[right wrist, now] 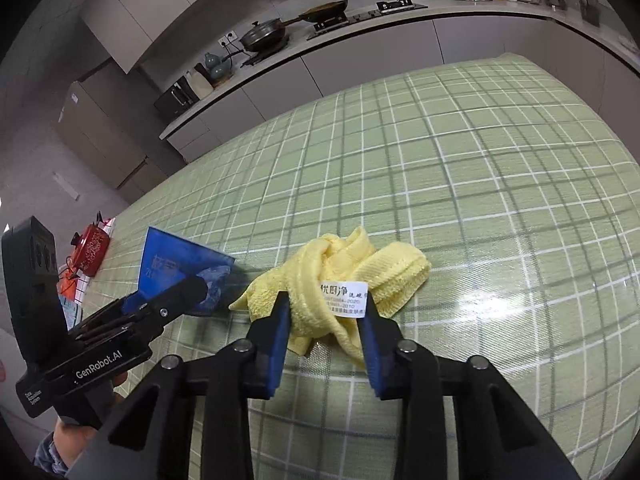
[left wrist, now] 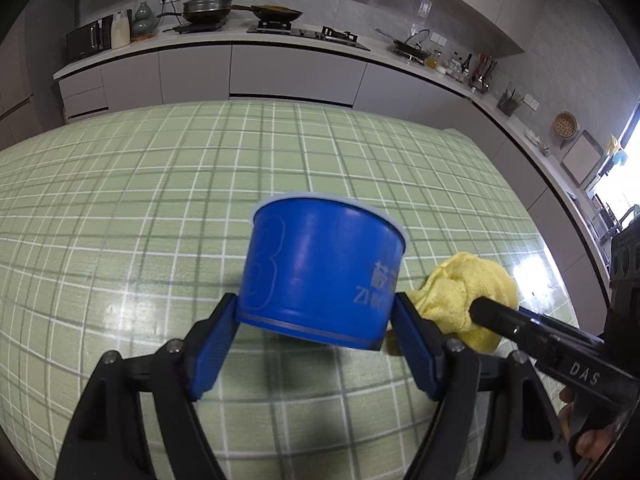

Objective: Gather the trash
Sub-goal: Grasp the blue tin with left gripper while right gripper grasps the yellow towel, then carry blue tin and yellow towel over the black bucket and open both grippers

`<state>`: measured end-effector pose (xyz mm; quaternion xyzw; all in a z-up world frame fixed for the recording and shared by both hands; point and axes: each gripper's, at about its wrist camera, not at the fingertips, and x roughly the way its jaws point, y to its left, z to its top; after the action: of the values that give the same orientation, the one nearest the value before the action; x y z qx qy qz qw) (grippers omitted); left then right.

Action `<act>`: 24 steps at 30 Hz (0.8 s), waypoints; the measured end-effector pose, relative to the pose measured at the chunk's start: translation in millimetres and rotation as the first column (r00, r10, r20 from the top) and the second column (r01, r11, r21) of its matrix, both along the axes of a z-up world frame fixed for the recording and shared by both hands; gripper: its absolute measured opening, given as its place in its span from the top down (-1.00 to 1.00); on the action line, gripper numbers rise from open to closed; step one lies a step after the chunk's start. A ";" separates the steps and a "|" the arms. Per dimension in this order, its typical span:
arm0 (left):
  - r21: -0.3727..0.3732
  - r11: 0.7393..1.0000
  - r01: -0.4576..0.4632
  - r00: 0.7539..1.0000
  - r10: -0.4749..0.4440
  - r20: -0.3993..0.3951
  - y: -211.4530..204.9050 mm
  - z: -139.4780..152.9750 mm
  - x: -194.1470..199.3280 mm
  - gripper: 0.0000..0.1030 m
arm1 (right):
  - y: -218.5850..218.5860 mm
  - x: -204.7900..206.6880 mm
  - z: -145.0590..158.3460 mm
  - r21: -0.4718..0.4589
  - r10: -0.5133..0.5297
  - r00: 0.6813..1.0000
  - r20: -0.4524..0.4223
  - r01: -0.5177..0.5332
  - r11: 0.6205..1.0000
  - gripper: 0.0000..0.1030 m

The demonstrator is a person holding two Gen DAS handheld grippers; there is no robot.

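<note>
Nearest in the left wrist view, the left tongs [left wrist: 316, 322] pinch a blue paper bowl [left wrist: 324, 276] by its lower wall, one blue pad pressed on each side just above the base ring. The bowl is tilted, its pale rim turned away from the camera and white lettering showing on its side; its base appears lifted slightly off the green checked tabletop [left wrist: 160, 184]. Just to the right of the bowl lies a crumpled yellow cloth [left wrist: 460, 292], with a black finger of the right tongs [left wrist: 496, 316] reaching into it from the right edge. In the right wrist view, the right tongs [right wrist: 324, 312] close on that yellow cloth [right wrist: 340, 276], the two blue pads squeezing the bunched fabric between them where a white care label [right wrist: 344, 298] with printed characters faces up; the cloth rests on the tabletop [right wrist: 480, 184] and spreads out beyond the fingertips. To the left of the cloth, the blue paper bowl [right wrist: 180, 268] shows beside it, with the left tongs [right wrist: 168, 300] clamped on it and a hand visible under the black handle. Farther left, at the tabletop's edge, sits a small red kettle [right wrist: 91, 249]. Beyond the tabletop runs a long white kitchen counter [left wrist: 224, 36] with grey cabinet fronts, carrying a lidded pan [left wrist: 208, 6], a frying pan [left wrist: 276, 12], and a green gourd-shaped vase [left wrist: 144, 20].
</note>
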<state>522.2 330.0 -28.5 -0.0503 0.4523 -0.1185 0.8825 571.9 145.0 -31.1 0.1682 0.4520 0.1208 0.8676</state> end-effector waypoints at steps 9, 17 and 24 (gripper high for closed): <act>0.012 1.000 -0.005 1.000 0.004 0.027 -21.0 18.1 -51.1 -0.49 | -36.8 -43.1 25.6 0.012 -0.034 0.997 0.071 0.033 0.999 0.37; -0.006 1.000 0.012 0.999 -0.012 0.051 -92.5 31.2 -85.2 -0.49 | -95.2 -92.9 42.4 -0.012 -0.029 0.993 0.111 0.031 0.999 0.37; -0.031 0.986 0.161 0.985 -0.159 0.066 -164.7 36.6 -105.6 -0.49 | -169.8 -161.7 53.4 -0.035 -0.178 0.975 0.135 0.185 0.982 0.37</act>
<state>416.6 165.3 8.1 -0.0259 0.4245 -0.1987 0.8830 410.3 -24.8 22.3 0.1800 0.3792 0.0413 0.9067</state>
